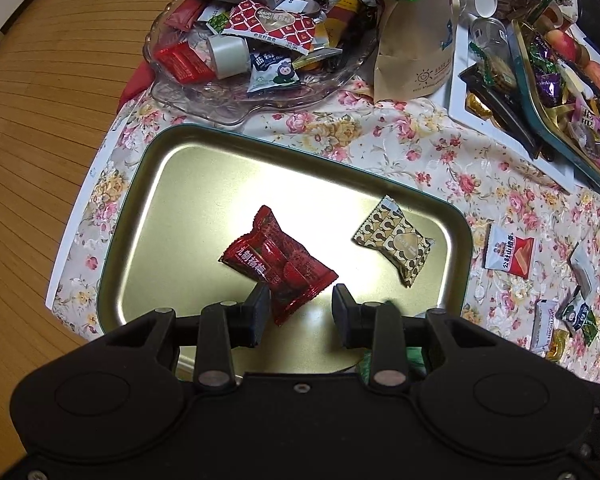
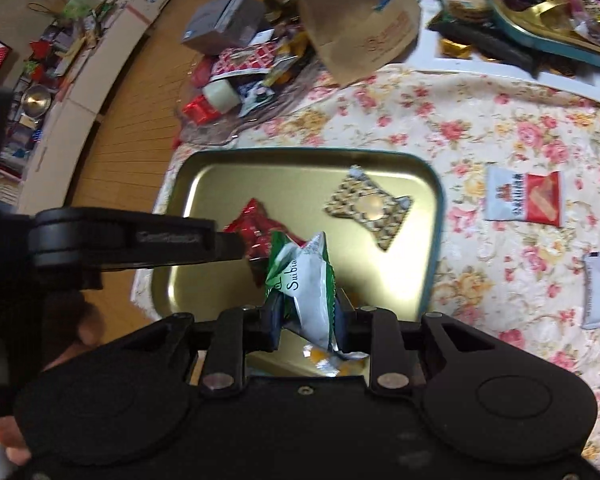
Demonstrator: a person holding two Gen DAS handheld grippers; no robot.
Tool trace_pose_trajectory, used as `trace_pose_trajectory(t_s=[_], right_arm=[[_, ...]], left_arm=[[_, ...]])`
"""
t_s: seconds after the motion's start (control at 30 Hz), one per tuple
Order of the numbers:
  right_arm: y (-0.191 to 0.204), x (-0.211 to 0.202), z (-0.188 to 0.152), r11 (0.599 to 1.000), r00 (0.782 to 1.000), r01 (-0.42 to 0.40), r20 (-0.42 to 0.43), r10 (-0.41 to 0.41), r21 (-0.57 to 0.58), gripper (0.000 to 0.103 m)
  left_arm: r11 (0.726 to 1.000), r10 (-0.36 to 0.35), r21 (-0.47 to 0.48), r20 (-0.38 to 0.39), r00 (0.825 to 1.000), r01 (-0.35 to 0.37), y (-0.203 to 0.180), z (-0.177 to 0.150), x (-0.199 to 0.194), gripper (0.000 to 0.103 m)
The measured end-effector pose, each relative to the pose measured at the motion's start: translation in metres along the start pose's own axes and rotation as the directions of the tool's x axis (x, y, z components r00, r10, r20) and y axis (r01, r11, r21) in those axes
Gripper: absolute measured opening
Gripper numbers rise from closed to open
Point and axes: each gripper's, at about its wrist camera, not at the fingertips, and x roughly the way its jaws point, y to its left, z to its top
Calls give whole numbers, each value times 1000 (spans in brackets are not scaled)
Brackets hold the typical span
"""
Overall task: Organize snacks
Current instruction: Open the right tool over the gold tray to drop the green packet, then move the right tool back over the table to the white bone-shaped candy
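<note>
Floral cloth (image 1: 400, 148) covers the table, with wood flooring beyond its edge. Over a gold tin tray (image 1: 188, 184) the left gripper (image 1: 300, 300) hangs with its jaws standing apart and nothing pinched; a red candy packet (image 1: 278, 262) lies on the tray just ahead of the fingertips, its near corner reaching between them. The right gripper (image 2: 306, 312) holds a green-and-white snack packet (image 2: 306, 280) between its pads above the tray's near edge (the picture is blurred, so how firmly they press is hard to judge). Farther along the tray lies a gold-and-brown patterned packet (image 1: 394, 240), apart from the red one. Beside the tray, on the cloth, rest a red-and-white sachet (image 2: 524, 198) and a white bar wrapper (image 2: 598, 290). At the far end stand a glass dish (image 1: 204, 108) heaped with snacks and a brown paper bag (image 1: 416, 48).
</note>
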Motion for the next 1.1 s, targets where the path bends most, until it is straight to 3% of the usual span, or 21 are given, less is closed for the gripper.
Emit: trace_pose_trajectory(t_s=[0.13, 0.43, 0.77, 1.1], right_arm=[[8, -3, -2, 999, 999, -40, -17, 40, 3, 34], [4, -8, -1, 996, 996, 88, 33, -88, 7, 36], [-27, -18, -1, 985, 985, 159, 51, -162, 63, 36], [-78, -41, -7, 961, 971, 219, 61, -232, 169, 36]], left_arm=[[1000, -4, 4, -3, 1000, 4, -2, -1, 0, 43], [999, -7, 39, 0, 1000, 7, -16, -2, -2, 43], [998, -16, 65, -1, 1000, 16, -34, -4, -4, 43], [985, -58, 160, -3, 998, 58, -83, -13, -12, 43]])
